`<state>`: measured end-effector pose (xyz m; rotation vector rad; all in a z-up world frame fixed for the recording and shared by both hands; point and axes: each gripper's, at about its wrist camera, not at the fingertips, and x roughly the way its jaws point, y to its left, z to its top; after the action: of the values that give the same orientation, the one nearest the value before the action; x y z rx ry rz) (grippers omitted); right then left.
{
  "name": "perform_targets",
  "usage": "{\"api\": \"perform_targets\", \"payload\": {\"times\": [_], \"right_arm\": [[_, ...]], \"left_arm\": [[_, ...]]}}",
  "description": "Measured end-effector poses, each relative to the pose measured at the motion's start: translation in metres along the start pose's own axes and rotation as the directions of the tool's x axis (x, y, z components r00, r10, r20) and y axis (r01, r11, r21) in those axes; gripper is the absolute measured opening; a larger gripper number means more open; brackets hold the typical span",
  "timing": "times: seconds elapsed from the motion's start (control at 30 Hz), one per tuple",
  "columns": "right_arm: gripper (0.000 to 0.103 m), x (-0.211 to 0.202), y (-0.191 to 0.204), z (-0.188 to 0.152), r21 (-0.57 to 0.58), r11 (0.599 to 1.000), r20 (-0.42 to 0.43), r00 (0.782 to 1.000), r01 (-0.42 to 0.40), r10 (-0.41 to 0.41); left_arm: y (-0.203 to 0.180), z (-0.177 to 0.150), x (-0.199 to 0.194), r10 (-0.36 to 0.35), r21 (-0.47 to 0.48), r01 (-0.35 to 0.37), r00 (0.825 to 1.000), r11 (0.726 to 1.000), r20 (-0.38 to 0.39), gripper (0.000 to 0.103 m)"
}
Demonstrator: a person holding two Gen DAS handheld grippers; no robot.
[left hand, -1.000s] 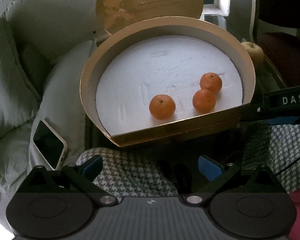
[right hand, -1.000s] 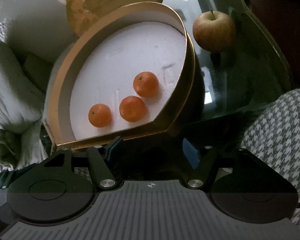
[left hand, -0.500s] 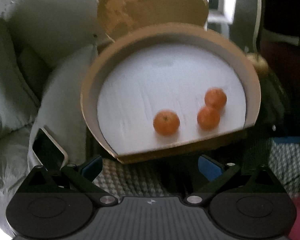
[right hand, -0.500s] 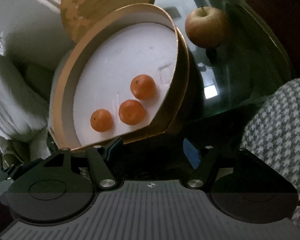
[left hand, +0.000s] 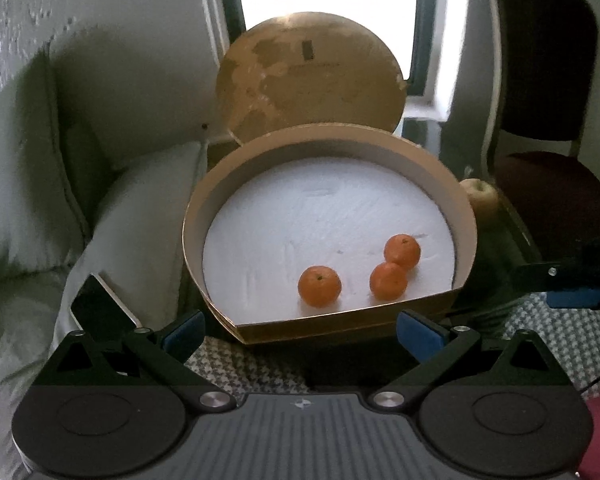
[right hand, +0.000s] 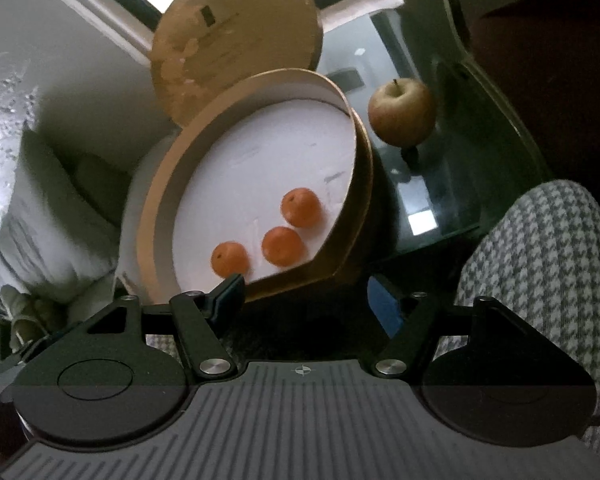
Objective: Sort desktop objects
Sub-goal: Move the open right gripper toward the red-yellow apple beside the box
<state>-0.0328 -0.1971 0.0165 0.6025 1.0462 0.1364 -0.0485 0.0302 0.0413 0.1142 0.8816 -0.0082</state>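
Three oranges (left hand: pixel 319 286) are already sitting in the round box (left hand: pixel 228 184), grouped toward its six o'clock edge. An apple (right hand: pixel 401 113) is waiting on the glass table (right hand: pixel 480 168) at the box's two o'clock, seemingly unsorted. The left gripper (left hand: pixel 300 330) and right gripper (right hand: pixel 306 300) are both hanging spread, pinching nothing.

Three orange tangerines (left hand: pixel 319 286) on white foam in a gold box (left hand: pixel 340 326); grey-white houndstooth cloth (right hand: pixel 540 264) lower right.
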Motion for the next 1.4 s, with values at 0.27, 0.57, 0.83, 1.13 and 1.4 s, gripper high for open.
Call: {"api": "perform_targets", "payload": {"times": [0.27,0.57,0.83,1.13,1.4], "right_arm": [[0.073,-0.023,0.017,-0.022,-0.053,0.999,0.058,0.998,0.000,0.003],[0.073,-0.078,0.030,-0.053,-0.121,0.993,0.190,0.981,-0.018,0.041],[0.081,-0.123,0.010,-0.052,-0.078,0.996,0.316,0.946,-0.049,0.071],[0.081,-0.128,0.011,-0.059,-0.089,0.994,0.307,0.948,-0.057,0.081],[0.083,-0.120,0.017,-0.065,-0.109,0.994,0.273,0.961,-0.020,0.049]], "left_arm": [[0.002,-0.034,-0.037,0.046,0.009,-0.046,0.996,0.999,0.072,0.102],[0.002,-0.053,-0.081,0.031,0.017,-0.035,0.984,0.999,0.176,0.102],[-0.008,-0.040,-0.092,0.028,0.046,-0.039,0.974,0.998,0.224,0.102],[-0.012,-0.041,-0.094,0.035,0.077,-0.054,0.973,0.996,0.227,0.102],[-0.019,-0.049,-0.082,0.010,0.111,-0.030,0.985,0.993,0.174,0.102]]}}
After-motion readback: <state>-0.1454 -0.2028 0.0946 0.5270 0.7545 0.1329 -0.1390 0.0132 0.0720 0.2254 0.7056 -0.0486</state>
